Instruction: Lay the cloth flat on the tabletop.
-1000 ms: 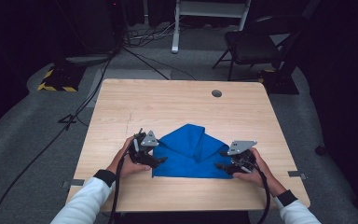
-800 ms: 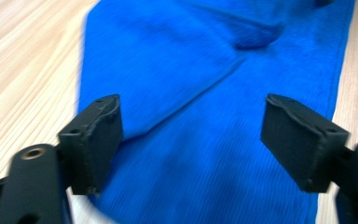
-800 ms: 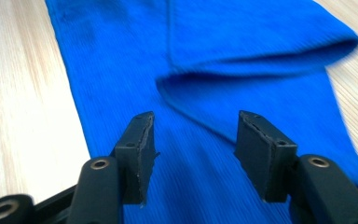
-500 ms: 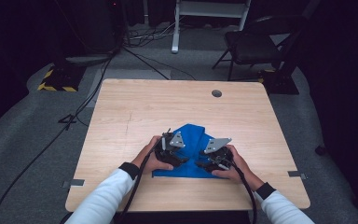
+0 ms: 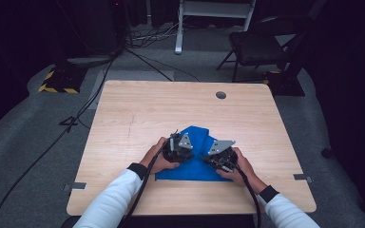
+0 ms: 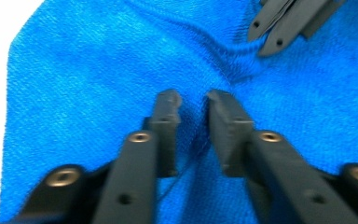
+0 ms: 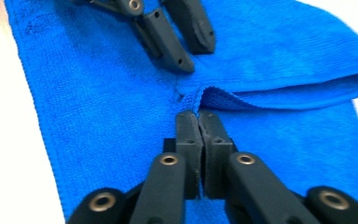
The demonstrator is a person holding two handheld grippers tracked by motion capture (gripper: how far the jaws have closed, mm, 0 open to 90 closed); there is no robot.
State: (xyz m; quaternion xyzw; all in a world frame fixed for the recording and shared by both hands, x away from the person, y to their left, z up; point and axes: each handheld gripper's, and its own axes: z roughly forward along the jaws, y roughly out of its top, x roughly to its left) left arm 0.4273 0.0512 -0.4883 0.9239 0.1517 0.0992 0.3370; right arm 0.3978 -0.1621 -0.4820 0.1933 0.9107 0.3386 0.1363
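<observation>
A blue cloth (image 5: 195, 167) lies folded on the near half of the wooden table (image 5: 171, 109), its two side flaps drawn in to meet at the middle. My left gripper (image 5: 187, 151) rests over that meeting point. In the left gripper view its jaws stand slightly apart, open (image 6: 193, 100), above the cloth (image 6: 98, 70). My right gripper (image 5: 213, 157) faces it from the right. In the right gripper view it is shut (image 7: 198, 116) on the folded edge of the cloth (image 7: 98, 93). The two grippers' tips nearly touch.
A round cable hole (image 5: 221, 95) sits in the table's far right part. Beyond the table stand a dark chair (image 5: 266, 42) and a white desk frame (image 5: 178, 28). Cables (image 5: 85, 109) run across the floor at the left.
Both grippers have moved inward from the cloth's left and right sides to its middle, drawing the flaps over. The cloth is now narrower. The left jaws now stand apart.
</observation>
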